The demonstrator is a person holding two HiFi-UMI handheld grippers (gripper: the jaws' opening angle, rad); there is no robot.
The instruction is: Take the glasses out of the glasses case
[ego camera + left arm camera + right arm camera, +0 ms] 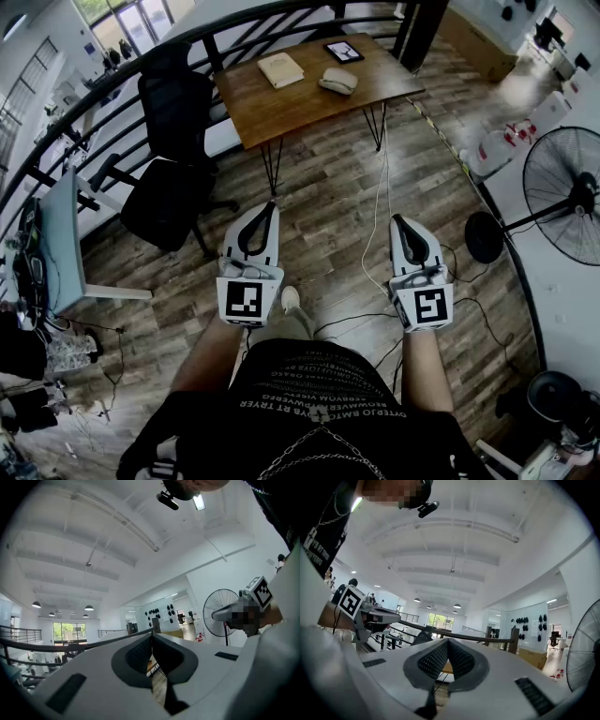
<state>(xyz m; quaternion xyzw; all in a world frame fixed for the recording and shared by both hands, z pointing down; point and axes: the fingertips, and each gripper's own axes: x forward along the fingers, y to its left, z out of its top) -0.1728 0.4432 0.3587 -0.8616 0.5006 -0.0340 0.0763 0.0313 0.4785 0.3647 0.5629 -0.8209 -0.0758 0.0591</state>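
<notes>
Glasses case [337, 81] lies closed on table [281, 111]; contents unseen. Left gripper [271, 206] and right gripper [398, 221]: jaws together, empty.

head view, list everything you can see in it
table: one, brown wood with thin black legs, top centre
glasses case: one, pale grey, closed, on the table's right part
flat tan item: one, on the table, left of the case
flat dark-framed item: one, black, at the table's far edge
office chair: at least one, black, left of the table
fan: one, black, standing at the right edge
cable: one white, running down the wood floor from the table; darker ones near the feet
left gripper: one, white with black jaws, shut, empty
right gripper: one, white with black jaws, shut, empty
person's shirt: one, black with pale print, bottom centre
</notes>
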